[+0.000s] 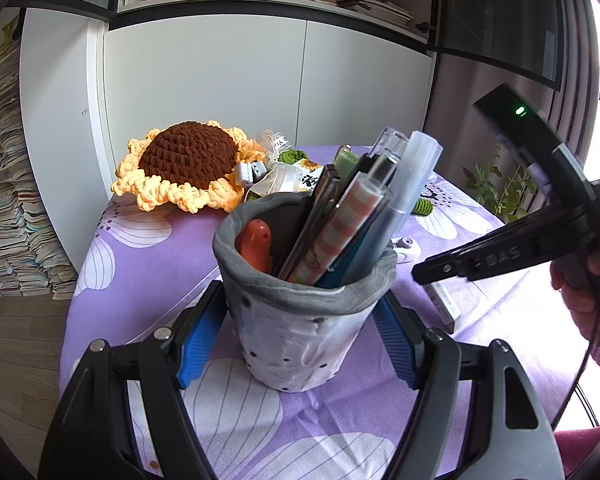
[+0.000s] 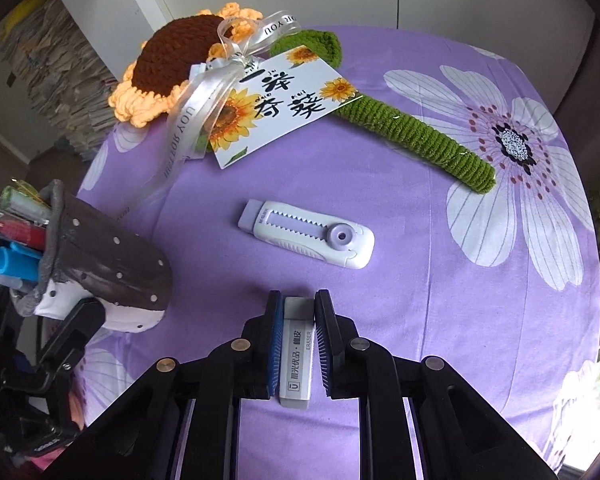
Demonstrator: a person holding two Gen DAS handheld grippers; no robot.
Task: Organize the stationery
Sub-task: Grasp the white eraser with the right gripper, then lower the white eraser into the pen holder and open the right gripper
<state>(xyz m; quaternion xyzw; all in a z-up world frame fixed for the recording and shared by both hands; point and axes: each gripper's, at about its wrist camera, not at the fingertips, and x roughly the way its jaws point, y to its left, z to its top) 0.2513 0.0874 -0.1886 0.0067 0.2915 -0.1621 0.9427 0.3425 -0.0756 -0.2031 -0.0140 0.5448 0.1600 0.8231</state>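
A grey fabric pen holder stands on the purple cloth, full of several pens. My left gripper is shut on its sides; it also shows in the right wrist view at the left. My right gripper is shut on a white and grey eraser lying on the cloth. In the left wrist view the right gripper's finger comes in from the right above the eraser. A white and lilac slide eraser lies just beyond.
A crochet sunflower with a green stem, ribbon and a sunflower card lies at the far side of the round table. White cabinets and stacked books stand behind. A plant is at the right.
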